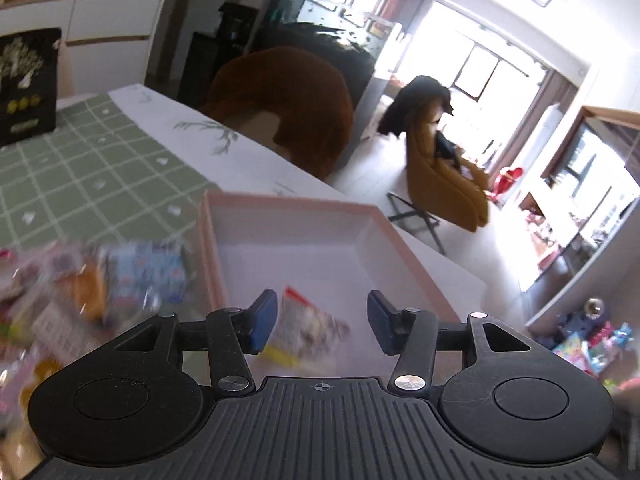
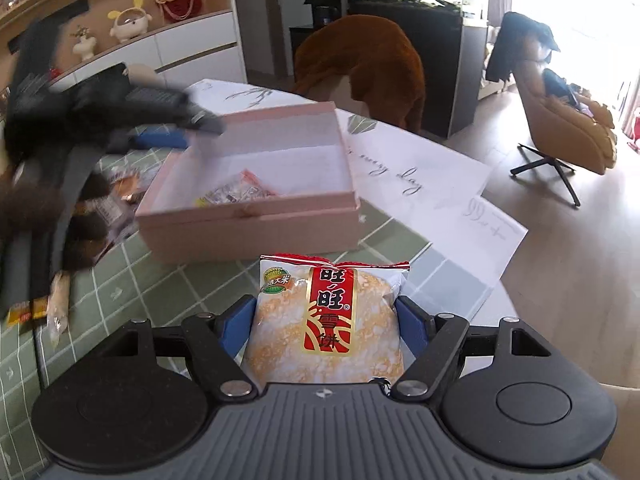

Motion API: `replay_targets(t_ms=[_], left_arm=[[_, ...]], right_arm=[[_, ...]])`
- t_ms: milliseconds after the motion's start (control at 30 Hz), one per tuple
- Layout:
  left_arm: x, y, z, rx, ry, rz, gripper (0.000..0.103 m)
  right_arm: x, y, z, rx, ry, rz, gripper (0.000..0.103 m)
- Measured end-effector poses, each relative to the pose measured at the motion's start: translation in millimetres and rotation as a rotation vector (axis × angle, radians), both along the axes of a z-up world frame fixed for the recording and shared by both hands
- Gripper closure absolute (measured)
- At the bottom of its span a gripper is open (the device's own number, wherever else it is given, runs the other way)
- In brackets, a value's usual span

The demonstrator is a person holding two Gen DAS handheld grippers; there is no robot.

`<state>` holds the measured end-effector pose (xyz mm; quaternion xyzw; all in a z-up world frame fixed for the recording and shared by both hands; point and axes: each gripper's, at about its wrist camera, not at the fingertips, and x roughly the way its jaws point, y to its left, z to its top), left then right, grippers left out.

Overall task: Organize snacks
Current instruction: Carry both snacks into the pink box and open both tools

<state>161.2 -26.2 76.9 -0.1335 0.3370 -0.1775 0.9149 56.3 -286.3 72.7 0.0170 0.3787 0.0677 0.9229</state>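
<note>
Pink gift box (image 2: 248, 216), snack sorting on green checked tablecloth (image 2: 168, 288).
Right gripper (image 2: 326, 320): both blue pads pressed on a rice cracker packet (image 2: 326, 320), held above the cloth, near side of the box. Left gripper (image 1: 322, 320): jaws wide, empty, over the box's near left corner; one small snack packet (image 1: 308, 320) lies inside. Loose snack pile (image 1: 80, 292) left of the box. Advice: carry the packet clear over the near wall, release low onto bare floor beside the first.

A home living room: armchair (image 2: 560, 120), display shelves (image 2: 120, 20), tablecloth-covered table (image 1: 100, 168), toys (image 1: 588, 344).
</note>
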Motion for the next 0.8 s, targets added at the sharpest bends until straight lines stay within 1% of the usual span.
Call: replay_targets(t_ms=[100,167,200,233,267,333,367,433,567,633,667,700,733,800], left_arm=[[-31,13,2,0.028,-0.009,0.005,0.048],[-47,19,1,0.054,0.01,0.013,0.048],[-56,25,-1,0.074,0.024,0.023,0.048],[-64,31,-2,0.093,0.034,0.037,0.048],[-74,40,-4,0.11,0.042,0.058,0.048],[-91,58,-4,0.136,0.046,0.103,0.048],[-96,67,-4,0.149,0.05,0.129,0.048],[-106,93,-5,0.164,0.061,0.2,0.048],[-115,146,-13,0.199,0.074,0.399,0.048],[-115,169,-20,0.215,0.099,0.513,0.048],[-115,177,-22,0.211,0.11,0.55,0.048],[-113,186,-26,0.198,0.122,0.58,0.048],[-112,192,-29,0.185,0.131,0.59,0.048],[-104,194,-38,0.16,0.146,0.551,0.048]], right_arm=[[33,12,24,-0.025,-0.061,0.025,0.028],[73,29,46,-0.016,-0.103,0.043,0.028],[100,38,55,-0.013,-0.11,0.05,0.027],[123,46,57,-0.022,-0.093,0.059,0.025],[146,54,57,-0.038,-0.055,0.064,0.023],[173,60,53,-0.071,-0.017,0.032,0.024],[177,60,50,-0.085,-0.018,0.006,0.024],[174,59,40,-0.078,-0.01,-0.002,0.024],[153,55,14,-0.041,0.036,0.003,0.024],[134,56,6,-0.058,0.026,0.011,0.024],[124,55,4,-0.063,0.015,0.018,0.024],[113,55,3,-0.063,0.005,0.027,0.024],[104,55,4,-0.057,-0.001,0.033,0.024],[86,52,4,-0.035,-0.008,0.05,0.024]])
